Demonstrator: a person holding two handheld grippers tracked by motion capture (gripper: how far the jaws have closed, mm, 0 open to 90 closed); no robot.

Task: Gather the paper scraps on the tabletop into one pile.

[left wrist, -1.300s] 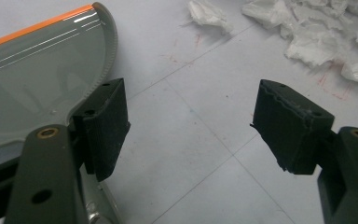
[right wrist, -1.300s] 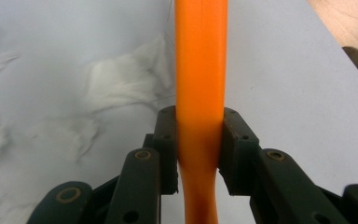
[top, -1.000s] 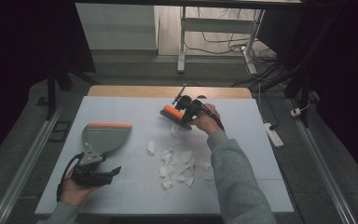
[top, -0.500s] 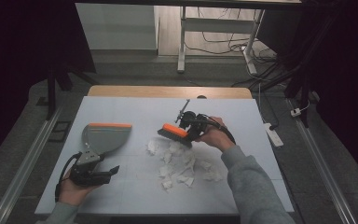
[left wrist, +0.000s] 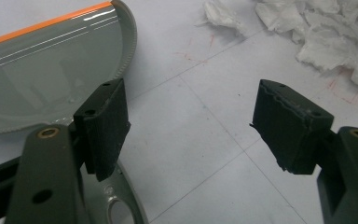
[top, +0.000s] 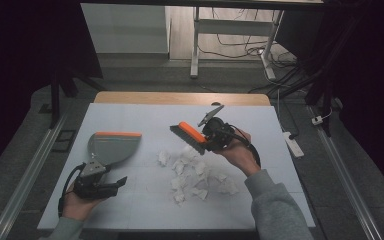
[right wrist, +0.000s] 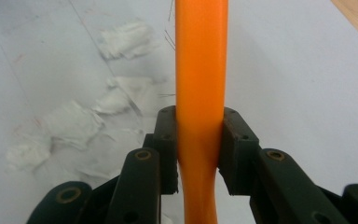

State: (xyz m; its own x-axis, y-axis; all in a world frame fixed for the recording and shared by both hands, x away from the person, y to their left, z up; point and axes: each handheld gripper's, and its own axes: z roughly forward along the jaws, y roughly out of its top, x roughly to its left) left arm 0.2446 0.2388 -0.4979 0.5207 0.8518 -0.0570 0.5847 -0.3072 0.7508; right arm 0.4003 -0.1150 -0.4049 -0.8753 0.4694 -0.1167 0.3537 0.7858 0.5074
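My right gripper (top: pixel 207 141) is shut on the orange handle of a hand brush (top: pixel 191 135), which hangs tilted above the white table mat (top: pixel 145 115) with its dark bristles over torn paper scraps (top: pixel 190 172). In the right gripper view both pads of that gripper (right wrist: pixel 199 140) press on the brush handle (right wrist: pixel 200 56), with paper scraps (right wrist: pixel 74 121) below to the left. A grey dustpan (top: pixel 112 145) with an orange lip lies at the left. My left gripper (top: pixel 119 182) rests open just near of it. The left gripper (left wrist: pixel 191 126) has nothing between its jaws; the dustpan (left wrist: pixel 42 79) lies beside and under one jaw, and paper scraps (left wrist: pixel 317 32) lie beyond.
A wooden strip (top: pixel 180 98) borders the mat's far edge. A white power strip (top: pixel 292 145) lies off the table's right side, and metal rails (top: pixel 25 175) run along both sides. Desk legs (top: pixel 195 45) and cables stand beyond the table.
My right gripper has carried the brush from the far middle toward the near right and lifted it. The scraps lie bunched closer together. The left gripper has not moved.
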